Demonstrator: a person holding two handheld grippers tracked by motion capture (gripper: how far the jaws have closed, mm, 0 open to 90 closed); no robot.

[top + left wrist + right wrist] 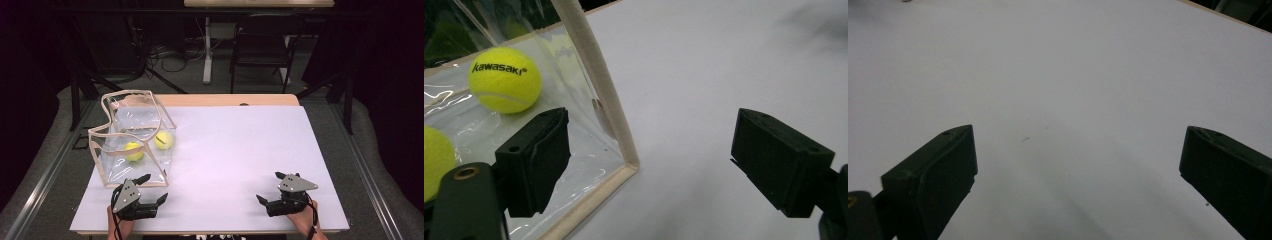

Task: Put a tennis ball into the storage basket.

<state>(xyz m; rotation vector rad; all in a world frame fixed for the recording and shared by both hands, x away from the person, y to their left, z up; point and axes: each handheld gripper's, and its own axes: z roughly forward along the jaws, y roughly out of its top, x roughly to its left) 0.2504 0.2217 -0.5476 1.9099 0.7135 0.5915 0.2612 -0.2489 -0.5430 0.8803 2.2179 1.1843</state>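
A clear plastic bag (131,137) with beige trim stands on the left of the white table (235,150). Two yellow tennis balls (133,151) (163,140) lie inside it. In the left gripper view one ball (505,79) reads "kawasaki" and the other ball (435,160) shows at the left edge. My left gripper (154,188) is open just in front of the bag's near right corner (630,165), with nothing between its jaws. My right gripper (270,187) is open near the front right of the table, over bare surface (1073,100).
A black chair (262,42) and a white table leg (206,50) stand beyond the far edge. Cables lie on the floor behind the table. Metal rails run along both sides of the table.
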